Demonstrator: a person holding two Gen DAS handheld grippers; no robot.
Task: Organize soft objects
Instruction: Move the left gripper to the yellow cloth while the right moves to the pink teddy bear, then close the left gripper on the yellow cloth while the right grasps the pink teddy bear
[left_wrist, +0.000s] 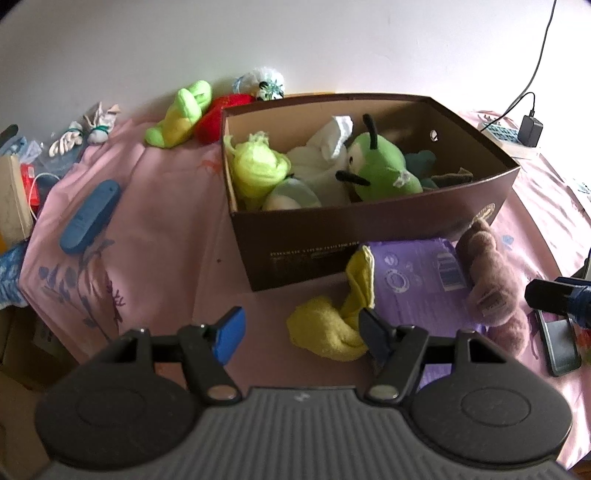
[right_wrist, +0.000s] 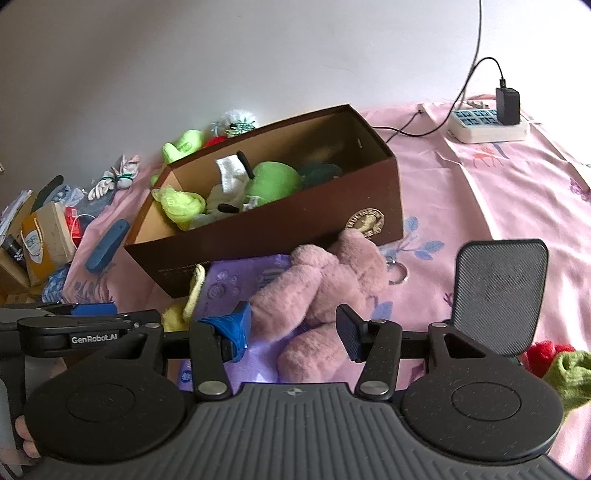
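Bear (right_wrist: 325, 291) is being straddled by the spread right gripper (right_wrist: 295, 330) against the box (right_wrist: 258, 236) front; the left gripper (left_wrist: 301, 332), also spread, is being held beside the cloth (left_wrist: 332, 325). Only fur may be pinched, so slipping is being risked.

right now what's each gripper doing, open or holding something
Left gripper: open, empty, beside the yellow cloth.
Right gripper: open, holding nothing, over the pink plush bear.

low wrist views, sharing box (left_wrist: 369, 229)
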